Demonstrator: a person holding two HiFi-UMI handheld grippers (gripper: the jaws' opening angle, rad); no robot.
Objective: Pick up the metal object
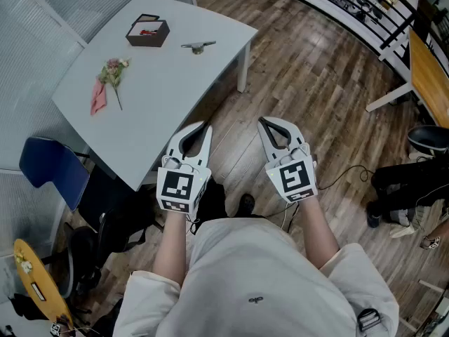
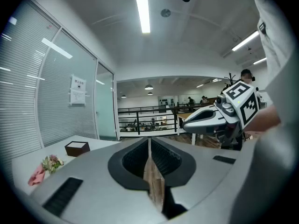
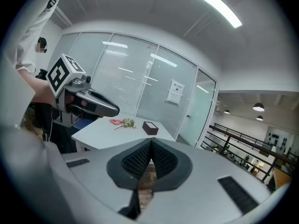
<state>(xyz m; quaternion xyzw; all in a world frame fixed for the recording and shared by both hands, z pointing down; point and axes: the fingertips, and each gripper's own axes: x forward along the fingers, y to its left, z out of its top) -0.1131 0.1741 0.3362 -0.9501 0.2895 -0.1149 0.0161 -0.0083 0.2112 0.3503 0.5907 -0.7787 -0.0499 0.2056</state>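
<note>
The metal object [image 1: 198,46] is a small silver piece lying near the far right edge of the white table [image 1: 161,90]. My left gripper [image 1: 208,126] and right gripper [image 1: 261,121] hang side by side over the wooden floor, well short of the table and the metal piece. Both are shut with nothing between their jaws. In the left gripper view my left gripper [image 2: 149,139] has its tips meeting, and the right gripper [image 2: 187,121] shows at the right. In the right gripper view my right gripper [image 3: 151,140] points past the table [image 3: 105,132].
On the table lie a dark brown box [image 1: 148,32] and a small flower with a pink cloth [image 1: 105,84]. A blue chair [image 1: 52,168] stands at the table's near left corner. A wooden desk [image 1: 428,69] and black bags [image 1: 410,181] are at the right.
</note>
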